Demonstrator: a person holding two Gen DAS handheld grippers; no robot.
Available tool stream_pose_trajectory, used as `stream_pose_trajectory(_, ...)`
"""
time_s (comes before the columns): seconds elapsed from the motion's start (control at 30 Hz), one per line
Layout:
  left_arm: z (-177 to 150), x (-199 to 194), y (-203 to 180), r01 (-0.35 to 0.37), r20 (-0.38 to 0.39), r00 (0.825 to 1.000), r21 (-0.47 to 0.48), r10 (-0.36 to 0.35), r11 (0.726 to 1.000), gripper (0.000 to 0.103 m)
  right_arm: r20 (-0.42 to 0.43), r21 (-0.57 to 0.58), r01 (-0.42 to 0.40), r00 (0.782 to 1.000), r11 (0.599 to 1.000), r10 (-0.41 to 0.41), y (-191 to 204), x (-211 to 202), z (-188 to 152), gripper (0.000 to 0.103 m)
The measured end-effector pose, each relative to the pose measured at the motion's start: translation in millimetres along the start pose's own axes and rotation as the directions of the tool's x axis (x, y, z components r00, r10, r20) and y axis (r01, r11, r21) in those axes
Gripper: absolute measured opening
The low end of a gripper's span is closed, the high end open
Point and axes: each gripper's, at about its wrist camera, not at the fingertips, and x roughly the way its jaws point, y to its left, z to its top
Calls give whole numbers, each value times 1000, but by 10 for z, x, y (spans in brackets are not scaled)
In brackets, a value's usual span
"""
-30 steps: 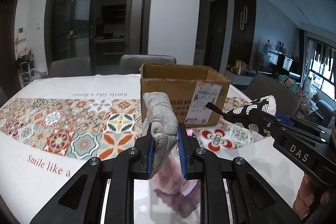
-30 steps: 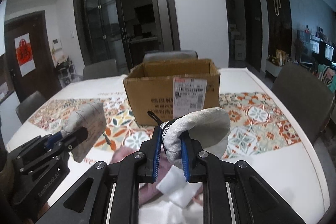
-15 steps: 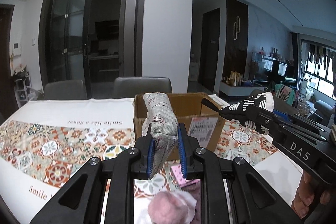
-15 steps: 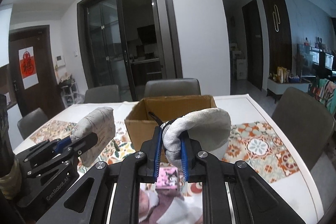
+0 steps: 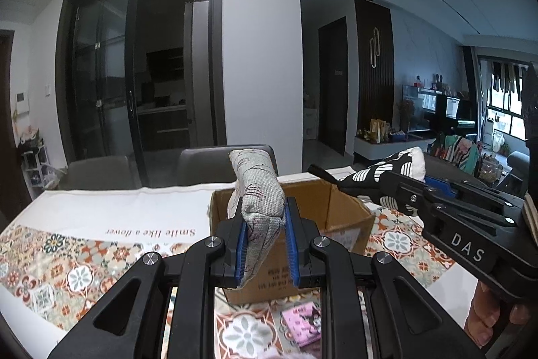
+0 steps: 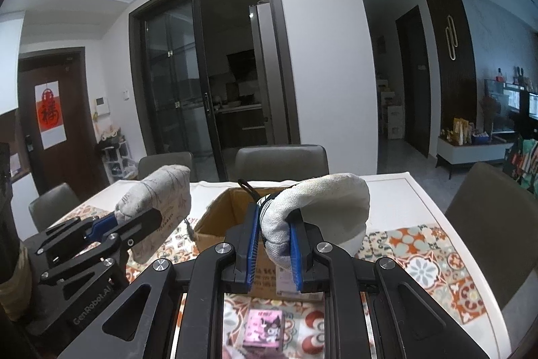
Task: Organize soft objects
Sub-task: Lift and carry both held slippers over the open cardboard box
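Observation:
My left gripper (image 5: 265, 246) is shut on a grey patterned oven mitt (image 5: 257, 190), held upright above the table in front of the open cardboard box (image 5: 346, 217). My right gripper (image 6: 272, 249) is shut on a black-and-white oven mitt with a pale lining (image 6: 319, 207), also raised just before the box (image 6: 218, 214). In the left wrist view the right gripper holds that mitt (image 5: 383, 170) over the box's right side. In the right wrist view the left gripper (image 6: 141, 221) and its grey mitt (image 6: 158, 194) are at the left.
The table (image 5: 111, 211) has a white and patterned tile cloth. A small pink packet (image 6: 264, 328) lies on it below the grippers, near the box. Grey chairs (image 6: 280, 162) stand at the far side and one at the right (image 6: 487, 217).
Both grippers have risen with their mitts and moved toward the box. The box and table now sit lower in both views, and the pink fluffy item has dropped out of sight.

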Motion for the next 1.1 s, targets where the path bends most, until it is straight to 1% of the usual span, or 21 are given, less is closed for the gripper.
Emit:
stream_pose_trajectory(0.2, 105, 300, -8, 13, -16, 1000, 6, -13, 1000, 21, -22, -3, -15, 1000, 1000, 15, -84, 242, 95, 18)
stream_pose_trajectory(0.33, 157, 571, 0, 6, -50, 999, -4, -6, 1000, 21, -42, -16, -17, 999, 1000, 16, -128, 443, 173, 18)
stream_pose_trajectory(0.47, 150, 777, 45, 22, -86, 996, -24, -24, 999, 21, -61, -33, -26, 998, 999, 24, -136, 631, 223, 18)
stream_pose_trajectory(0.63, 136, 1035, 44, 35, -138, 990, -18, -37, 999, 21, -84, -44, -35, 996, 998, 32, -176, 848, 247, 18)
stream_pose_trajectory(0.73, 92, 1206, 49, 42, -177, 983, -28, -46, 999, 21, -112, -28, -46, 993, 999, 43, -213, 972, 220, 18)
stream_pose_trajectory(0.87, 27, 1407, 74, 62, -237, 969, -59, -74, 996, 21, -167, 14, -80, 983, 997, 81, -311, 1190, 163, 18)
stream_pose_trajectory(0.97, -24, 1541, 94, 56, -270, 960, -68, -72, 996, 21, -203, 38, -82, 975, 996, 88, -363, 1333, 101, 18)
stream_pose_trajectory(1.03, -66, 1612, 80, 50, -297, 953, -62, -66, 997, 21, -225, 38, -79, 971, 996, 85, -393, 1412, 52, 18)
stream_pose_trajectory(1.1, -91, 1653, 58, 49, -310, 949, -51, -62, 998, 23, -248, 36, -76, 965, 996, 82, -412, 1489, 22, 18)
